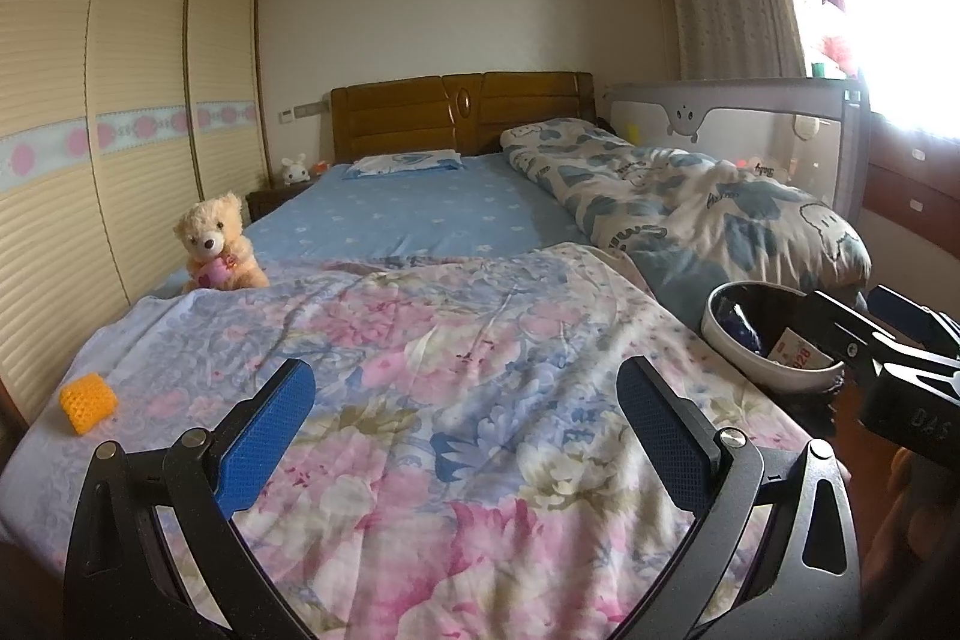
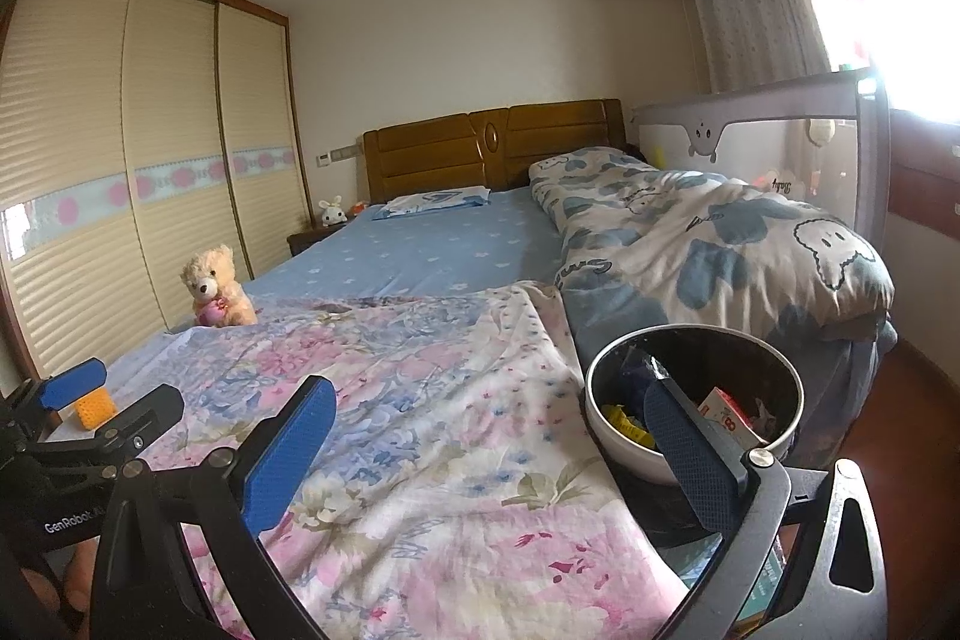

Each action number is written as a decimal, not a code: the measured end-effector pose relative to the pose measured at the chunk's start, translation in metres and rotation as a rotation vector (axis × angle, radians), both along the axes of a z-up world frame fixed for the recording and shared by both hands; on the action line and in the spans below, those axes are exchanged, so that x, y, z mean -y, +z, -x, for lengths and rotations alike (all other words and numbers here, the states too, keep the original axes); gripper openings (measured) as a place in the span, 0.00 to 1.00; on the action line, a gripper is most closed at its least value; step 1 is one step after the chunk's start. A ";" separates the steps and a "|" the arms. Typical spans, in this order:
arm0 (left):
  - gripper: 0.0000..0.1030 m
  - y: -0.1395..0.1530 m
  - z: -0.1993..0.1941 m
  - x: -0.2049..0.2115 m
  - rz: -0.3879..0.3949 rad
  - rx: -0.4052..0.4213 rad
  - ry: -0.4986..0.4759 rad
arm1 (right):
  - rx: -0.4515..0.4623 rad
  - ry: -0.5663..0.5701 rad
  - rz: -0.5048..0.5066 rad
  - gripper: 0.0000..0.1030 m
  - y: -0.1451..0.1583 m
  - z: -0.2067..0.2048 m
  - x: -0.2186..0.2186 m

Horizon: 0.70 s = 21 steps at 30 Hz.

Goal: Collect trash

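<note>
Both grippers, left gripper and right gripper, have jaws wide apart, holding nothing. The small yellow knobbly block lies far left of the round white trash bin; grab it gently around its middle.

The right gripper is covering the near side of the trash bin in the left wrist view, a blue finger is hiding part of its contents in the right wrist view, glare is washing out the window, and small items on the nightstand are staying too small to identify.
</note>
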State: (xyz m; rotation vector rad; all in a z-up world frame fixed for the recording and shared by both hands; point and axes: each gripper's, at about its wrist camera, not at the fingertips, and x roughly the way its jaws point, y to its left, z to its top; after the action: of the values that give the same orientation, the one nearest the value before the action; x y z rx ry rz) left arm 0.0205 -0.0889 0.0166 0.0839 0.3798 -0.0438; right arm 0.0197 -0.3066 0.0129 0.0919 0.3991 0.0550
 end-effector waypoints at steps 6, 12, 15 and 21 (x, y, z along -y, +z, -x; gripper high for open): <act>1.00 -0.003 0.000 0.004 -0.002 -0.002 -0.008 | -0.002 0.000 -0.004 1.00 0.000 0.000 0.000; 1.00 -0.004 -0.001 0.005 0.000 -0.011 -0.014 | -0.002 0.001 -0.005 1.00 0.001 0.000 0.000; 1.00 -0.005 -0.002 0.004 0.000 -0.011 -0.015 | -0.001 0.001 -0.006 1.00 0.001 0.001 0.000; 1.00 -0.005 -0.002 0.005 0.000 -0.011 -0.014 | 0.000 0.001 -0.006 1.00 0.002 0.001 -0.001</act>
State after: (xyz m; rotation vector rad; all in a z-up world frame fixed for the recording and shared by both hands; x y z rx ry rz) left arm 0.0223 -0.0936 0.0116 0.0863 0.3899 -0.0578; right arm 0.0188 -0.3061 0.0151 0.0978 0.3994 0.0574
